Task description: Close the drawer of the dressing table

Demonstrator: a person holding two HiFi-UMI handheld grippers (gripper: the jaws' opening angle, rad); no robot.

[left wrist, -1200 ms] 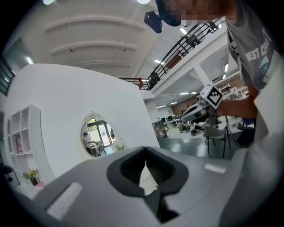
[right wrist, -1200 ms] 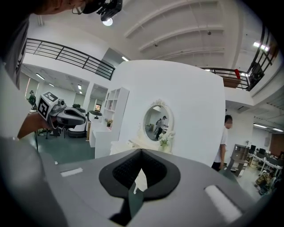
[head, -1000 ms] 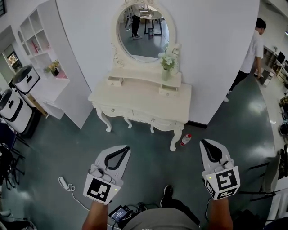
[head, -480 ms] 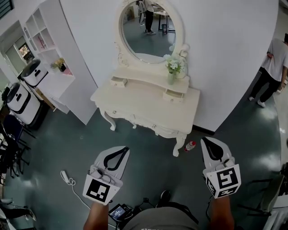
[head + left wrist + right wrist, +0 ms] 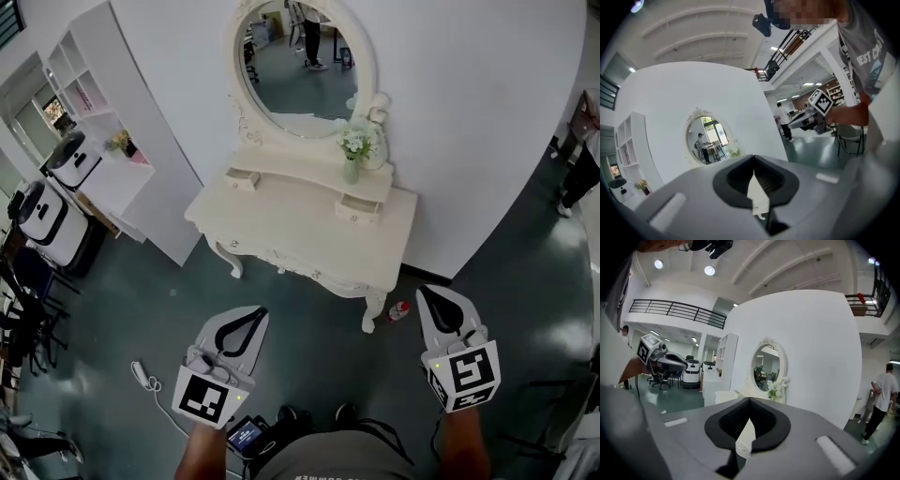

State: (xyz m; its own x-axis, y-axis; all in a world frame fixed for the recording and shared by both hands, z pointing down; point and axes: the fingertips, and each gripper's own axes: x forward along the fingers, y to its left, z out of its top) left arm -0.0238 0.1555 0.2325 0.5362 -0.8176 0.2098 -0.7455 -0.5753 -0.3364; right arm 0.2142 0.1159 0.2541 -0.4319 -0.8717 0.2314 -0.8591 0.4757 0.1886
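The cream dressing table (image 5: 302, 232) stands against the white wall under its oval mirror (image 5: 302, 64), with a vase of white flowers (image 5: 353, 150) on its raised shelf. Two small drawers (image 5: 242, 178) (image 5: 354, 208) jut out a little under that shelf. The long front drawers (image 5: 281, 265) look flush. Both grippers hang over the dark floor, short of the table and apart from it. My left gripper (image 5: 262, 312) is shut and holds nothing. My right gripper (image 5: 422, 292) is shut and empty too. The mirror (image 5: 705, 140) (image 5: 766, 366) shows ahead in both gripper views.
A red-and-white bottle (image 5: 398, 309) lies on the floor by the table's right front leg. A white shelf unit (image 5: 98, 122) and white-and-black machines (image 5: 47, 202) stand at the left. A power strip (image 5: 141, 375) lies lower left. A person (image 5: 586, 155) stands far right.
The dressing table has come nearer and sits more centred in the head view. Both grippers keep their places in the frame and stay shut. The person at the right has slid to the edge.
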